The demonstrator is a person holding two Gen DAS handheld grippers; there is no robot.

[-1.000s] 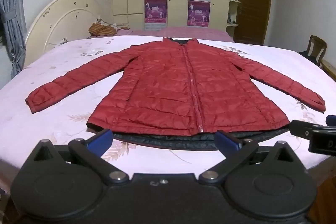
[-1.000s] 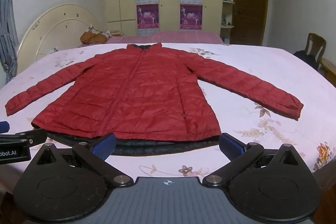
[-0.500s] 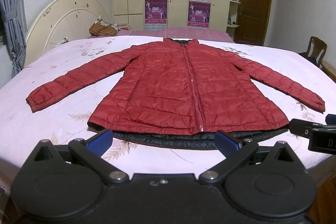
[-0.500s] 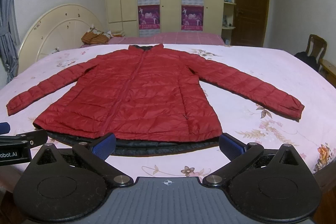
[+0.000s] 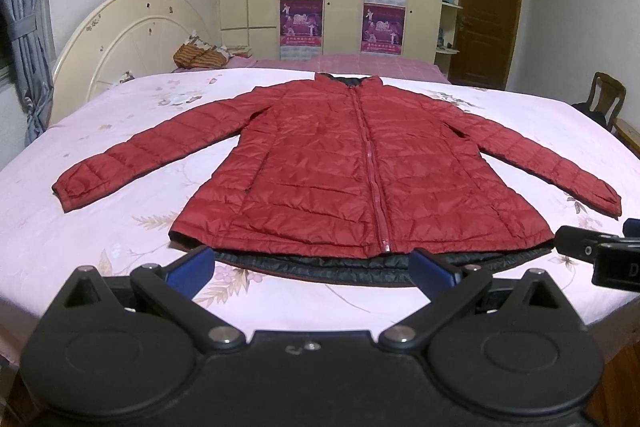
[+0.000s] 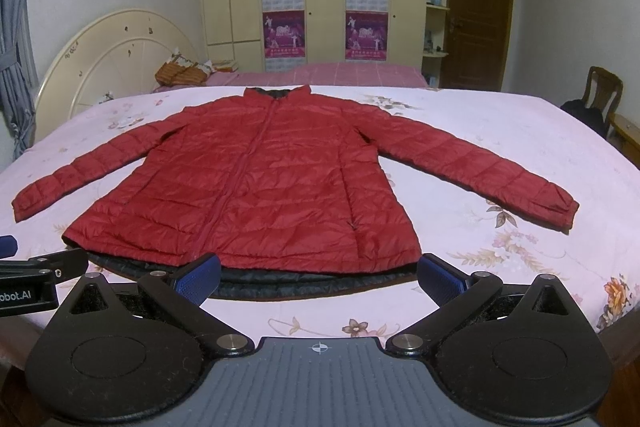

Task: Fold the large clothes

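Open bedsheet [image 5: 80, 227] lies around the spread red jacket [image 5: 340, 179] — bare strips at 9 and 3 o'clock past both cuffs, and a band at 6 o'clock below the hem. The other gripper's tip [image 5: 588, 251] intrudes at 3 o'clock. Farther off, a headboard [image 5: 120, 43] at 10 and a chair [image 6: 604, 87] at 2 — well apart from the jacket.

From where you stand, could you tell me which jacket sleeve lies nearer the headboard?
The left-hand sleeve, its cuff pointing towards the cream headboard; the other sleeve stretches towards the wooden chair.
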